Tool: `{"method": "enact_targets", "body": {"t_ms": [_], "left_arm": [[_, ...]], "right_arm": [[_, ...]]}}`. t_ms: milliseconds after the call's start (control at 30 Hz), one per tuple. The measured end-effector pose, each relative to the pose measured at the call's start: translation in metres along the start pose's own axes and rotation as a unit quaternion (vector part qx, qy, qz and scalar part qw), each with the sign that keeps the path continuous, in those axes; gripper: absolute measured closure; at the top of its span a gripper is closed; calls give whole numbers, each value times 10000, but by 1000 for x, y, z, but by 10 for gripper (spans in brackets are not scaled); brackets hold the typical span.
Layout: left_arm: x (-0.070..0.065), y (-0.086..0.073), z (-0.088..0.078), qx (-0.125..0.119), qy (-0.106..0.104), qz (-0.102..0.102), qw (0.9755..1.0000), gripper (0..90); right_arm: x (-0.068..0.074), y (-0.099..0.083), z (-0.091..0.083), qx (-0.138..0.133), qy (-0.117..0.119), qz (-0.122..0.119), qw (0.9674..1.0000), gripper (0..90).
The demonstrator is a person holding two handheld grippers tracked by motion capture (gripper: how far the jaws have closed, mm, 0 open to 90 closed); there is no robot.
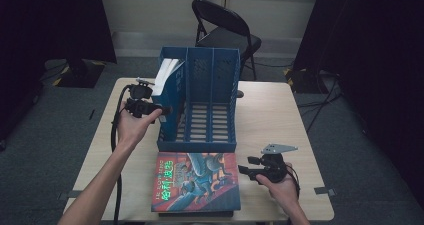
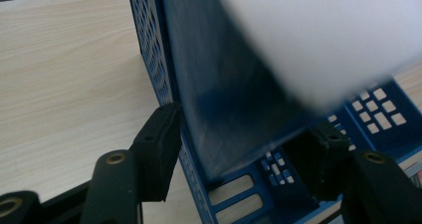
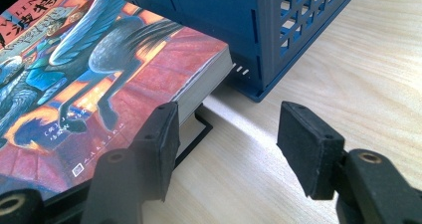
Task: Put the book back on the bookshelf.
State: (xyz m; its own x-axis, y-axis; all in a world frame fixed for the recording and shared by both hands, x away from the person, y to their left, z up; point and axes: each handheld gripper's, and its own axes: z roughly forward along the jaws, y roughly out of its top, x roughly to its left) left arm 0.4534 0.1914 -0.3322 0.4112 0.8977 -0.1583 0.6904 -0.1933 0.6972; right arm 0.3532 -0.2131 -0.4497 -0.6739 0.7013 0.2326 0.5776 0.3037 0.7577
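Blue file rack [image 1: 210, 80] wall between left gripper [image 1: 167, 110] jaws, apart around book [image 1: 167, 72]; right gripper [image 1: 245, 171] apart, empty.

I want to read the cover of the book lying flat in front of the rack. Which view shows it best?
The high view: the whole book cover shows. The right gripper view has its near corner only, close up.
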Motion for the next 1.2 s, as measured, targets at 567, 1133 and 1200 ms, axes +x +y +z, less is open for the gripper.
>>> {"method": "enact_targets", "body": {"t_ms": [567,1133,1200], "left_arm": [[-2,-41,-3,-437,-268,351,9981,539],[2,-90,-5,-399,-828,379,9950,547],[3,-95,-4,-348,-1005,346,9937,520]], "right_arm": [[1,0,0,-7,-14,-12,10000,419],[12,10,-6,-308,-36,-181,9994,433],[14,12,-8,-371,-25,-182,9991,431]]}}
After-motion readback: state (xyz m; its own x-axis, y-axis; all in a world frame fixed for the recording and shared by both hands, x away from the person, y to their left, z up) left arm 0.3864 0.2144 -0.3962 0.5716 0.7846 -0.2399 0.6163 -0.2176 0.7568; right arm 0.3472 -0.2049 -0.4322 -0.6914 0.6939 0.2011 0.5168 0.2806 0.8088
